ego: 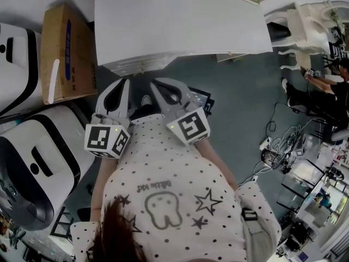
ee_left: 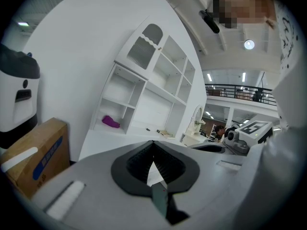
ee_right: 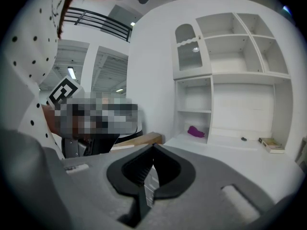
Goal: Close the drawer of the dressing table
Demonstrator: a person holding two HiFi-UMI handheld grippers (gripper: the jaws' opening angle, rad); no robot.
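The white dressing table (ego: pixel 180 26) stands in front of me, its top seen from above in the head view. Under its front edge at the left, a white ridged drawer front (ego: pixel 131 65) sticks out a little. My left gripper (ego: pixel 125 82) and right gripper (ego: pixel 155 83) are held side by side close to my chest, just short of that drawer front and apart from it. Both are shut with nothing between the jaws. In the left gripper view the left gripper (ee_left: pixel 153 143) points at the table's shelf unit (ee_left: pixel 153 80). The right gripper (ee_right: pixel 153 147) points at the same shelves (ee_right: pixel 230 80).
A cardboard box (ego: pixel 65 53) stands left of the table, with white machines (ego: pixel 32 168) beside it. A purple thing (ee_right: pixel 195 131) and a book (ee_right: pixel 271 145) lie on the shelf unit. Cables (ego: pixel 283 143) lie on the floor at the right, near a person (ego: pixel 327 86).
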